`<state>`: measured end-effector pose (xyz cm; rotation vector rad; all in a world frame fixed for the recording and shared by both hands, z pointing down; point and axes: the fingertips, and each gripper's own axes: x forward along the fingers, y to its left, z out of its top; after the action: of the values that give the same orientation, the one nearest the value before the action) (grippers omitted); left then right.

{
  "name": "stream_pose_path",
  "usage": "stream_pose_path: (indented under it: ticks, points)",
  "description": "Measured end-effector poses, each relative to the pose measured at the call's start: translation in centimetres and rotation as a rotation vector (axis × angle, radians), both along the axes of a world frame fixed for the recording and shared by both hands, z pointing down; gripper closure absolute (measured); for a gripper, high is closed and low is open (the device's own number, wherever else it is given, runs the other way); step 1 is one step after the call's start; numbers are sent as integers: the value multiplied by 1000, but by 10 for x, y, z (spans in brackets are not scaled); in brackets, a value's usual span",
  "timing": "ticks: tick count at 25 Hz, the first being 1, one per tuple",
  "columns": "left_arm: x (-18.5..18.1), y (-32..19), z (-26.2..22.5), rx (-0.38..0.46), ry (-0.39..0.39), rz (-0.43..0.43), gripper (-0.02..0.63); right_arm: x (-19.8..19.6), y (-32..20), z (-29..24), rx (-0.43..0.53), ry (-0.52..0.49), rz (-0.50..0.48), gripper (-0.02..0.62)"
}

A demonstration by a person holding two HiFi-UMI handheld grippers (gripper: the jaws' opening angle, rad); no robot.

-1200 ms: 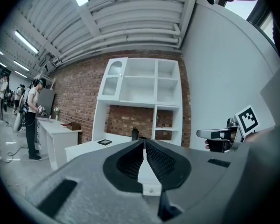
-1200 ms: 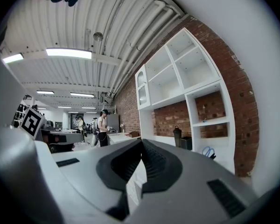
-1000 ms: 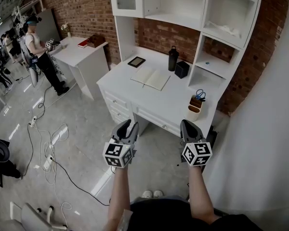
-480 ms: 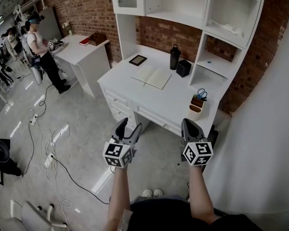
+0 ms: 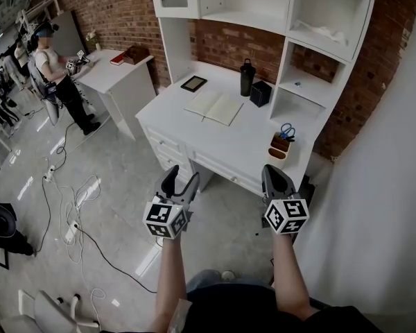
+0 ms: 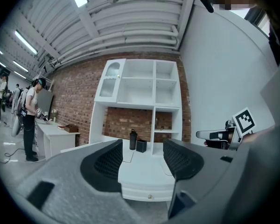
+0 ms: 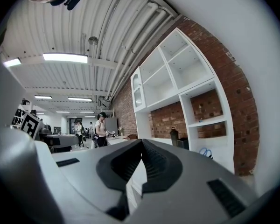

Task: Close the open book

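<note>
My left gripper [image 5: 178, 180], at 7 o'clock in the head view, has just been opening, and its jaws stand wide apart with nothing between them. The open book [image 5: 215, 108] lies flat toward 12 o'clock on the white desk [image 5: 249, 159], well apart from both grippers, so I judge the reach and the closing are all still left. My right gripper [image 5: 276, 179], at 5 o'clock, has its jaws together, empty.
</note>
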<state>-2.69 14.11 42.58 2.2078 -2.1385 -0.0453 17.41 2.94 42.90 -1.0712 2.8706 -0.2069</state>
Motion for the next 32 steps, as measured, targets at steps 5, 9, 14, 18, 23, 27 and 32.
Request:
stream_pose_path:
  ticks: [5,9,14,18,23,27,32]
  points:
    - [3,-6,-5,28,11,-20,364,12,-14,-7,15,-14,1,595]
    - [-3,-10,-7,32,6,-31,364,11,-21,-8,19,-18,-4,596]
    - [-15,-28,-7,37,-4,-24,364,-1,-38,-9,26,-18,-4,595]
    - [-31,-53,-6,33,-12,-7,364,-16,-60,-11,34,-10,5,595]
    - [-68,-104,-7,55,8,13,364,-48,-105,-15,47,1,31,595]
    - [-97,-150,4,50,33,44,364,-81,-140,-9,40,20,47,595]
    - [-132,-204,21,22,74,76,364,-121,-181,3,16,60,60,595]
